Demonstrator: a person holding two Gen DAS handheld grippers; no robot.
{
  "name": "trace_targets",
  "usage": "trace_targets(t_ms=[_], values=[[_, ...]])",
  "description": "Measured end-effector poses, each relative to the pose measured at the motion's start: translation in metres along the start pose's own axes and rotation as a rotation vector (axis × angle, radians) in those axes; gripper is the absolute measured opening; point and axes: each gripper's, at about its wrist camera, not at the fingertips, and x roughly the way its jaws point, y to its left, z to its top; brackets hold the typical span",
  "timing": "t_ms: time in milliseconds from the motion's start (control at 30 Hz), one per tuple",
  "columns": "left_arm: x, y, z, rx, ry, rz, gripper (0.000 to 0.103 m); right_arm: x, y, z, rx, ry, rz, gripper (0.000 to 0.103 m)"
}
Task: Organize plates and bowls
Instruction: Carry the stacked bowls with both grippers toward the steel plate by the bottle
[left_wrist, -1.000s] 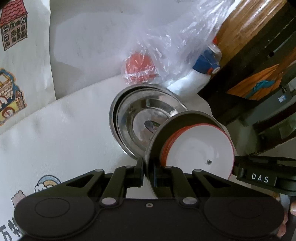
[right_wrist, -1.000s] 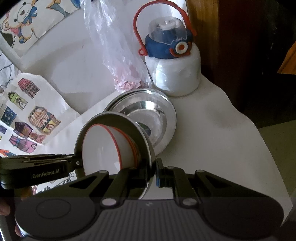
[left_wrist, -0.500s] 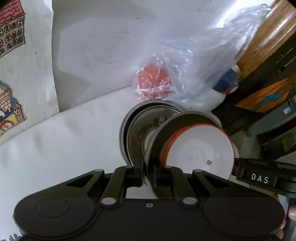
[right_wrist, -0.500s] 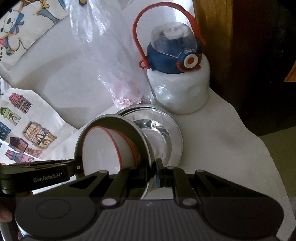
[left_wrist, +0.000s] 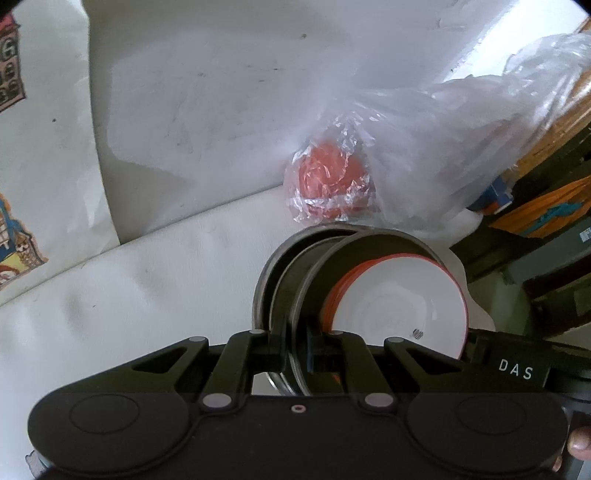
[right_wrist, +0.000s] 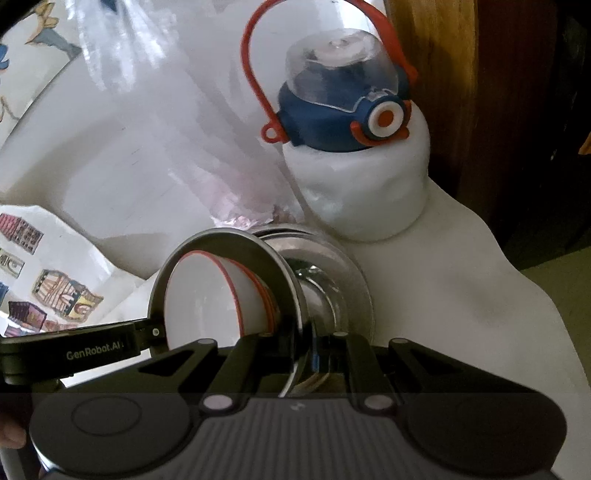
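While both grippers pinch opposite rims of one steel plate carrying red-rimmed white bowls, that load hangs tilted just above the steel stack on the white cloth. Left gripper and right gripper are each clamped on the plate's edge. Stacking looks nearly done; lowering and release remain. A bagged red thing and a bottle stand just behind.

White-covered table with steel plates, bottle, plastic bag.
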Motion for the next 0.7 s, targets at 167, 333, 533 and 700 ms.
trace_targets(t_ms=[167, 333, 533, 700], values=[[0.005, -0.003, 0.002, -0.003, 0.002, 0.007, 0.007, 0.006, -0.006, 0.003, 0.018, 0.005, -0.001, 0.011], [0.006, -0.004, 0.002, -0.004, -0.003, 0.012, 0.007, 0.008, -0.009, 0.005, 0.026, 0.002, -0.003, 0.011], [0.008, -0.004, 0.001, -0.010, -0.001, 0.018, 0.007, 0.013, -0.013, 0.007, 0.034, 0.004, -0.002, 0.011], [0.008, -0.005, 0.002, -0.011, -0.006, 0.023, 0.007, 0.017, -0.015, 0.008, 0.046, 0.007, 0.001, 0.012]])
